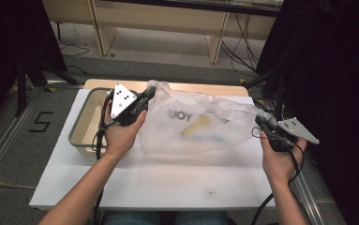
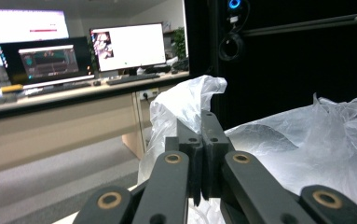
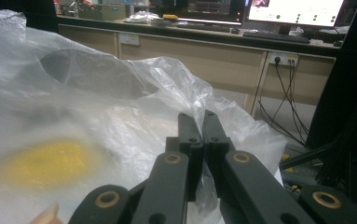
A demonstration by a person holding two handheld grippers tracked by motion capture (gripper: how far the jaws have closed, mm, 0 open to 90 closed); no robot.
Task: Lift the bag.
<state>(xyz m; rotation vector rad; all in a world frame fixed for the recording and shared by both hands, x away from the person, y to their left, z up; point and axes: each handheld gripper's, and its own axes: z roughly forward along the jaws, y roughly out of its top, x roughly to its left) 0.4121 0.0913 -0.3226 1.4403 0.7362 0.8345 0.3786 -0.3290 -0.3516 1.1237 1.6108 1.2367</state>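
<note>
— Jaws? Both pairs pinched on film: left gripper (image 2: 203,140) nips one crinkled corner of the plastic bag (image 1: 200,124), right gripper (image 3: 198,140) the opposite edge.

— And the bag?

— Translucent, puffed, spread across the white table (image 1: 158,180) (something yellow (image 1: 196,125) blurs inside), beside a grey-rimmed bin (image 1: 81,122).

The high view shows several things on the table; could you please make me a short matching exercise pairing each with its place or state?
Things:
1. plastic bag
2. grey bin
3. yellow object
4. left gripper

Places or states:
A. inside the bag, blurred through the film
B. at the table's left edge
C. stretched between both grippers
D. shut on the bag's left corner

Pairs: 1-C, 2-B, 3-A, 4-D
</note>
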